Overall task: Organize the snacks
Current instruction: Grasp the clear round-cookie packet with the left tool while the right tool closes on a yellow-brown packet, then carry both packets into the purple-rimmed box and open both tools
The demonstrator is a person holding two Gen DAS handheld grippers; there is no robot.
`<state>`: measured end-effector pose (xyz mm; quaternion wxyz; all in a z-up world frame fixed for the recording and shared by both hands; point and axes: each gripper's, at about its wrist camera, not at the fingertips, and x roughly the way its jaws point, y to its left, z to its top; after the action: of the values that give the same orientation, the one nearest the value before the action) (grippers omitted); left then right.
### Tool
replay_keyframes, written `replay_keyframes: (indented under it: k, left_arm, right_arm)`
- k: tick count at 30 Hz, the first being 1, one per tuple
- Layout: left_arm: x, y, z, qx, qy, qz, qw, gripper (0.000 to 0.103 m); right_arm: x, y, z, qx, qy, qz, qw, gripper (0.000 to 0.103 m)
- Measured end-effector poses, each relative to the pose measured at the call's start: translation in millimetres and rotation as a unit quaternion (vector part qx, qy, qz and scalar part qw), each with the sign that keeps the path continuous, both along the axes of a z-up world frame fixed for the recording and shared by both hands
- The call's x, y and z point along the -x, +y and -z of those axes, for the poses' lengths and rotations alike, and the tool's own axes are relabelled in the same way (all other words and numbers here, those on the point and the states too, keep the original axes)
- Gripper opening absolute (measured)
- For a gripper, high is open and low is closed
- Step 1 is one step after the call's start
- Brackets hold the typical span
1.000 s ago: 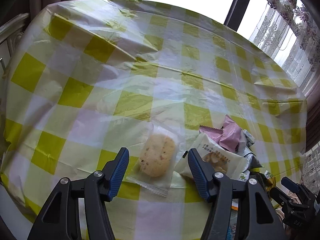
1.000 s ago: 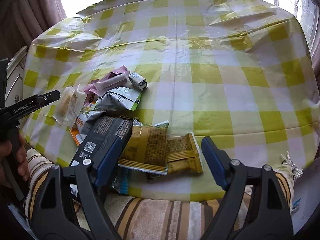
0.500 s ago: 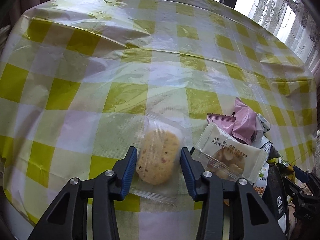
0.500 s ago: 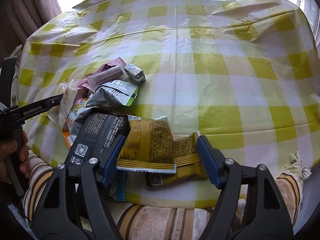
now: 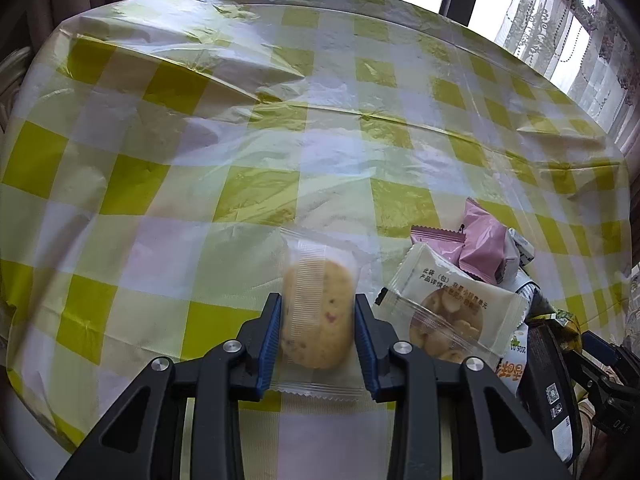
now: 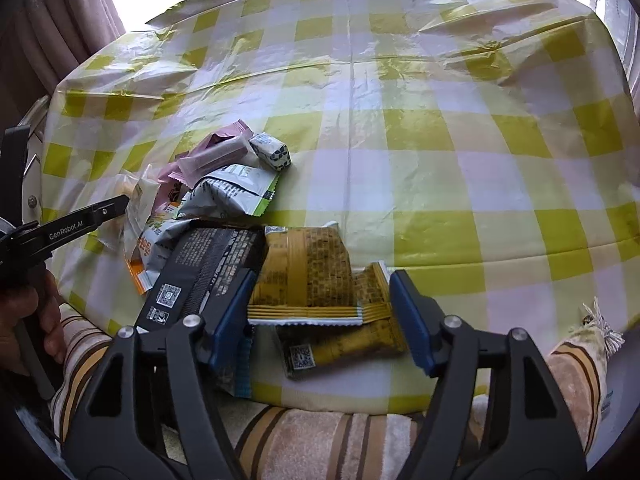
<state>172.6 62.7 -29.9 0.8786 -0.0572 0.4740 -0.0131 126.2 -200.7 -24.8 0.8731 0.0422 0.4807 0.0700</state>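
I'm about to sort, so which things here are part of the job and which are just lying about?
Job:
- cookie pack, squeezed in left gripper, whose fingers have just been closing
- yellow packs, between right gripper's fingers
- biscuit pack
- pink packs
- black pack
- small white pack

Lying about:
- tablecloth
- striped towel
- curtains

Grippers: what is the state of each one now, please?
Left gripper: closing, shut on the cookie packet.
Right gripper: open around the yellow packets.

My counter (image 6: 440, 168) wears a yellow-checked plastic cloth; snack packets (image 6: 224, 196) lie heaped at its near left edge.
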Motion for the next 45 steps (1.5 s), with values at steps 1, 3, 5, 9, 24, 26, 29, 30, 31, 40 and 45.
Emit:
replay_keyframes:
  k: [1, 3, 5, 9, 24, 26, 29, 30, 31, 40, 45]
  left_arm:
    - [0, 0, 0, -0.001, 0.000, 0.000, 1.0000, 0.036]
    - [0, 0, 0, -0.001, -0.002, -0.001, 1.0000, 0.036]
    - [1, 0, 0, -0.001, -0.003, -0.001, 1.0000, 0.036]
    - [1, -1, -1, -0.002, -0.004, 0.000, 1.0000, 0.036]
    - [9, 0, -10, -0.015, -0.029, -0.009, 0.9994, 0.036]
    - [13, -1, -16, -0.023, -0.041, -0.012, 0.9988, 0.036]
    - [21, -5, -25, -0.040, -0.059, -0.016, 0.9973, 0.036]
    - [23, -7, -28, -0.045, -0.064, -0.017, 0.9968, 0.036]
    - [25, -8, -31, -0.051, -0.069, -0.018, 0.9962, 0.036]
    - [52, -41, -57, -0.073, -0.107, -0.011, 0.9916, 0.036]
    - [58, -63, -68, -0.067, -0.115, 0.004, 0.9911, 0.036]
  right_arm:
    - [1, -1, -1, -0.001, -0.002, 0.002, 1.000, 0.074]
    - [1, -2, -2, -0.007, -0.003, 0.003, 1.000, 0.076]
    - [-3, -4, -1, -0.019, 0.003, 0.003, 1.000, 0.076]
    - [-11, -9, -1, -0.039, 0.006, 0.009, 0.999, 0.076]
    - [-18, -9, 4, -0.060, 0.014, -0.004, 0.998, 0.047]
    - [-15, -11, 2, -0.060, 0.007, -0.002, 0.998, 0.047]
    - [-9, -13, -3, -0.060, -0.006, -0.001, 0.998, 0.046]
    - [-7, -13, -5, -0.058, -0.010, 0.000, 0.998, 0.046]
    - [-6, -13, -6, -0.056, -0.013, 0.000, 0.998, 0.046]
    - [11, -33, -19, -0.060, -0.036, 0.020, 0.997, 0.046]
    - [21, -49, -24, -0.070, -0.040, 0.031, 0.996, 0.046]
